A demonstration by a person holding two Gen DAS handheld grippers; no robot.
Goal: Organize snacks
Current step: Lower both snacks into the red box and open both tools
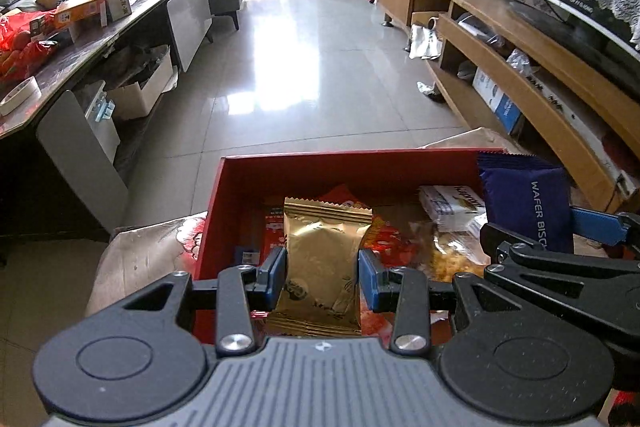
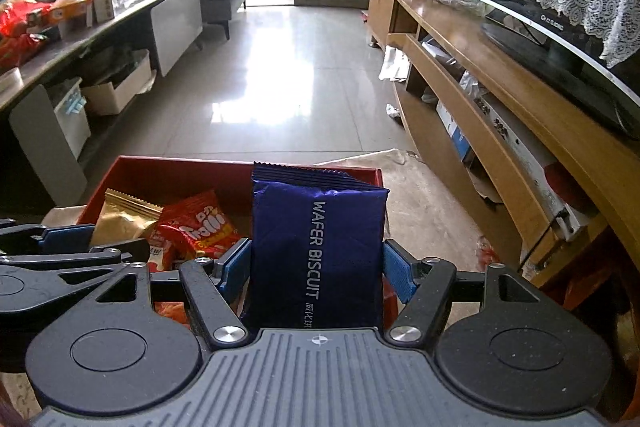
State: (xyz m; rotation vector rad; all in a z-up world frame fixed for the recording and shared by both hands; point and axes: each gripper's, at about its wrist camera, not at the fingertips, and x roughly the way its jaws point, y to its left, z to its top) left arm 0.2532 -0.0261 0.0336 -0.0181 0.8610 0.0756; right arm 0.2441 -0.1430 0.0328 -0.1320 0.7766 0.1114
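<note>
My left gripper is shut on a gold snack packet, held upright over the near edge of a red box. Beside it on the right, my right gripper is shut on a dark blue wafer biscuit pack, which stands upright above the box's right side. Inside the box lie a red snack bag, a white packet and a clear bag of brownish snacks. The same blue pack shows at the right of the left wrist view.
The red box rests on a pale cloth-covered surface. A long dark table loaded with snack boxes runs along the left. A wooden TV cabinet with a television lines the right. Glossy tiled floor stretches ahead to a chair.
</note>
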